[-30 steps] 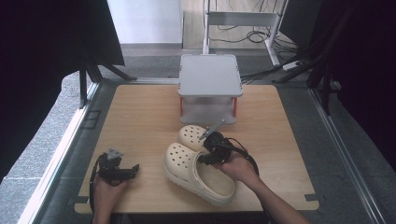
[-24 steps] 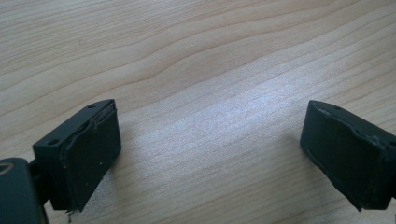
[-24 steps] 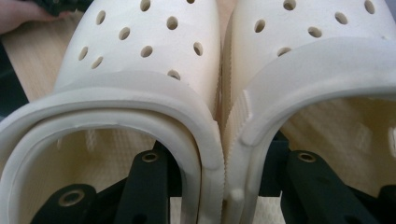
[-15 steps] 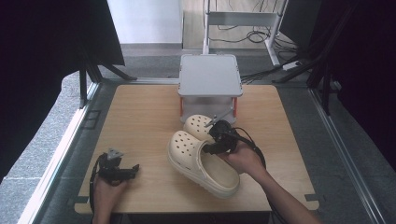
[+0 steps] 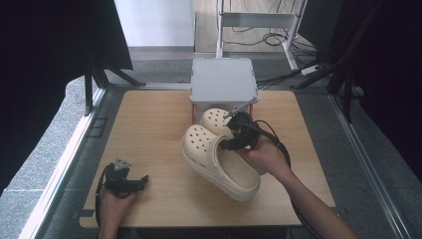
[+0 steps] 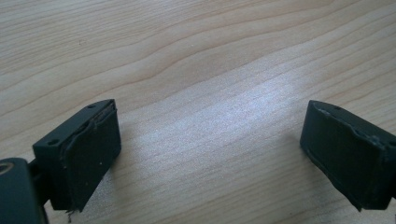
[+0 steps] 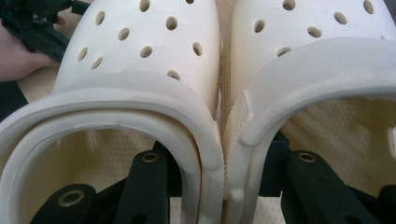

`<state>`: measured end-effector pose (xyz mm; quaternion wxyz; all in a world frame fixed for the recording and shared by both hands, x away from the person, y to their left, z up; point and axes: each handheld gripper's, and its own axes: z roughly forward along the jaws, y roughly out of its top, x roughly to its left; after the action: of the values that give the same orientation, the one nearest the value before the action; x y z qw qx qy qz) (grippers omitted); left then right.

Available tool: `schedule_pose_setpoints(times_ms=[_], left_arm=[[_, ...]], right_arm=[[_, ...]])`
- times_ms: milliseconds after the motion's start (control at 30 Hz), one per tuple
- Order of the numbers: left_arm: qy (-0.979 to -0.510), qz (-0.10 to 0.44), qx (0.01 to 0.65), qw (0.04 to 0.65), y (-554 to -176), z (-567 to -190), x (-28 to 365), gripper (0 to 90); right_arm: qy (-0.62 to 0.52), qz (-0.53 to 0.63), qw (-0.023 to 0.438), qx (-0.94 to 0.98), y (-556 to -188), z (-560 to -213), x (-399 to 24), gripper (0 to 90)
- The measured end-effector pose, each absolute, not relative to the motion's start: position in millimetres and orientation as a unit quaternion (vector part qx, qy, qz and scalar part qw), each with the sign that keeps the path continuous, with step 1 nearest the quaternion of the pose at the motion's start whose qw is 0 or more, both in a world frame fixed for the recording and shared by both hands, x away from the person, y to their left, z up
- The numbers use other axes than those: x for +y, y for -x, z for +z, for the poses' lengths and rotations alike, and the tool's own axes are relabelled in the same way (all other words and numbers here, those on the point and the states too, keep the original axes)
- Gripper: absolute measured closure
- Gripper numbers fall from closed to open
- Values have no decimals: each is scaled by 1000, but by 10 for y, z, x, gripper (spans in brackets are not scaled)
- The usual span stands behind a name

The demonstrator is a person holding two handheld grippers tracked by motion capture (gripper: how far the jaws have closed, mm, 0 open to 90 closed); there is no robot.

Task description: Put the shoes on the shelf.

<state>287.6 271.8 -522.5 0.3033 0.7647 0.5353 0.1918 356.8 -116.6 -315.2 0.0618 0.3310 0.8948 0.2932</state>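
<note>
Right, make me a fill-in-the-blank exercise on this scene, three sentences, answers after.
1. The right gripper pinches two cream ____ together, one finger inside each.
2. The left gripper rests near the table's front edge with its fingers ____ and nothing between them.
3. Behind the clogs stands a box with a ____ lid.

Missing words: clogs; open; grey

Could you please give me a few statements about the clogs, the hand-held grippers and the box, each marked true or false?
1. The right hand-held gripper pinches both cream perforated foam clogs together by their inner walls. True.
2. The left hand-held gripper holds a clog. False: its jaws are open over the bare light wooden table.
3. The clogs sit on the grey lidded plastic box. False: they are in front of it.
4. The clogs have round holes on top. True.
</note>
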Motion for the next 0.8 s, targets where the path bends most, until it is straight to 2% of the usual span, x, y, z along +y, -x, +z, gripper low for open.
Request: schedule_pose_setpoints(times_ms=[300, 600, 800], left_arm=[[-764, 192, 536, 304, -2876, -5225, 2718, 51], [-766, 190, 535, 302, -2877, -5221, 2722, 51], [-766, 190, 535, 302, -2877, -5221, 2722, 51]], right_arm=[[-352, 292, 80, 886, -3735, -2875, -1186, 638], [-398, 291, 113, 863, -4081, -2708, -1115, 637], [-439, 291, 112, 843, -4341, -2662, -1075, 636]])
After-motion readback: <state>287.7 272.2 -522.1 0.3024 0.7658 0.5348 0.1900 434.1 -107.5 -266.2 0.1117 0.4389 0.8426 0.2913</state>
